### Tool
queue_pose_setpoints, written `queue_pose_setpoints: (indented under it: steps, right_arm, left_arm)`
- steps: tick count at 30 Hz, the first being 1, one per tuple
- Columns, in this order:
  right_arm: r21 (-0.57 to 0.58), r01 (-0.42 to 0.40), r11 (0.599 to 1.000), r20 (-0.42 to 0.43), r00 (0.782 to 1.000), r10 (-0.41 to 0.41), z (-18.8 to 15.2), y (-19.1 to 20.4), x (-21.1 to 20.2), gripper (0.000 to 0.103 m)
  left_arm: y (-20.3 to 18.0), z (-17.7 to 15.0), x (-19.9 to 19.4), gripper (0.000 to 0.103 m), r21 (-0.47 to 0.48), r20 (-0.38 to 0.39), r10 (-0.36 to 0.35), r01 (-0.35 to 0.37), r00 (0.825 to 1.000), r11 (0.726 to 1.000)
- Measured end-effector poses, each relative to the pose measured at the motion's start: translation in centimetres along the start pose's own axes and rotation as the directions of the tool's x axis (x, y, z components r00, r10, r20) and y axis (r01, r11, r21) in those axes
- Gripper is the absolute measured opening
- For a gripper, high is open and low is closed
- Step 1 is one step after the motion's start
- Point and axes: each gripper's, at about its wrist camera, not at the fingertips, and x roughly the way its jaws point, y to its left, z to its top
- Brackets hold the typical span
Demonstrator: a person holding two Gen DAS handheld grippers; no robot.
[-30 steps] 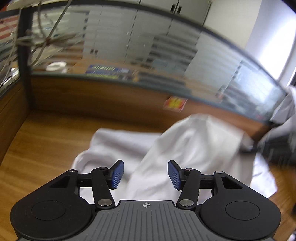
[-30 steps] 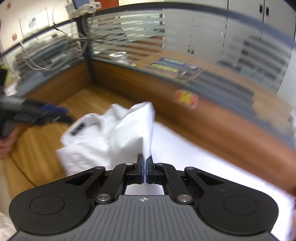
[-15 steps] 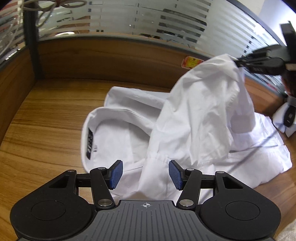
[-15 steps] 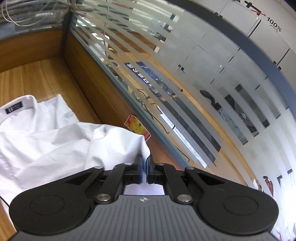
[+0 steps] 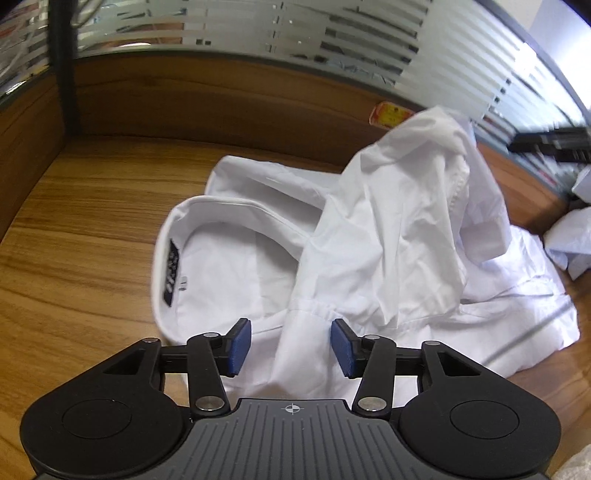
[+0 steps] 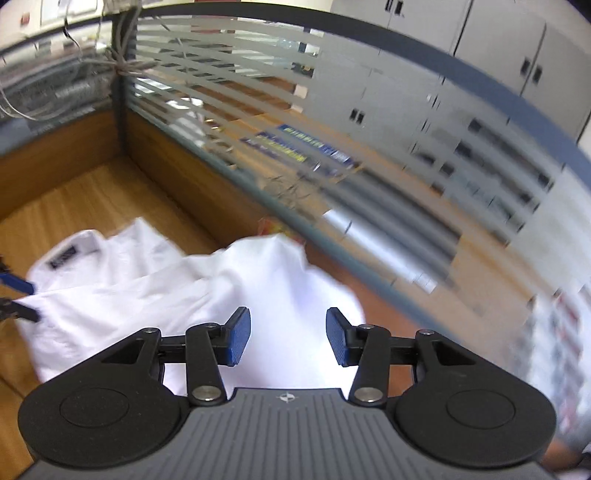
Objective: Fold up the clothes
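The wood-grain brown bench runs into a corner at the far left, closed in by a low wooden partition topped with striped frosted glass. On it lies the crumpled white cotton dress shirt, spread from the middle of the bench toward the right. Its stiff collar sits at the left end, curved open, with a dark woven label sewn inside the neckband. To the right of the collar a sleeve or side panel is heaped up into a tall, creased peak that sags over the flatter body of the shirt; the lower hem lies flat at the near right edge. A small red and yellow sticker shows on the partition just behind the peak.

The left tool hovers at the near side of the shirt, its blue pads standing apart after narrowing a little, with a fold of white cloth running up between them; the pads do not press on it.

In the right wrist view, which is blurred, the right tool has its jaws apart, having just been opening, and the white cloth lies beyond and below them, unclamped. Farther right on the bench lies another bundle of pale crumpled fabric.
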Motion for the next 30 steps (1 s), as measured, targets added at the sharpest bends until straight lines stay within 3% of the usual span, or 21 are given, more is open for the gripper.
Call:
queue_pose_setpoints:
  steps: [3,6,13,15,16,20,30]
  right_arm:
    - [0.059,-0.072,0.996,-0.008,0.997,0.072,-2.0,0.3,-1.1,0.053]
    - [0.106,-0.130,0.986,-0.028,0.991,0.134,-4.3,1.3,-1.6,0.057]
    - [0.160,-0.153,0.975,-0.118,0.978,0.172,-9.8,3.6,-2.3,0.058]
    - [0.169,-0.155,0.973,-0.132,0.975,0.178,-11.1,4.1,-2.3,0.058]
    - [0.175,-0.156,0.972,-0.143,0.973,0.181,-11.8,4.3,-2.2,0.058]
    - [0.199,-0.144,0.969,-0.194,0.964,0.183,-14.5,5.1,-1.0,0.058]
    - [0.219,-0.069,0.973,-0.317,0.938,0.138,-19.0,4.7,2.2,0.057]
  left_arm:
    - [0.9,-0.9,-1.0,0.059,-0.014,0.006,-0.023,0.023,1.000,1.000]
    - [1.3,-1.8,-1.5,0.059,-0.012,0.003,-0.033,0.033,0.999,0.999]
    - [1.0,-1.4,0.0,0.059,0.024,0.003,-0.070,0.070,0.998,0.997]
    - [0.8,-1.2,0.4,0.056,0.036,-0.010,-0.091,0.092,0.996,0.995]
    - [0.7,-1.2,0.6,0.044,0.037,-0.017,-0.103,0.104,0.995,0.994]
    - [1.6,-1.9,0.7,0.025,-0.033,-0.047,-0.067,0.065,0.997,0.997]
    - [4.6,-3.1,2.1,0.028,-0.234,-0.101,-0.029,0.005,0.994,0.972]
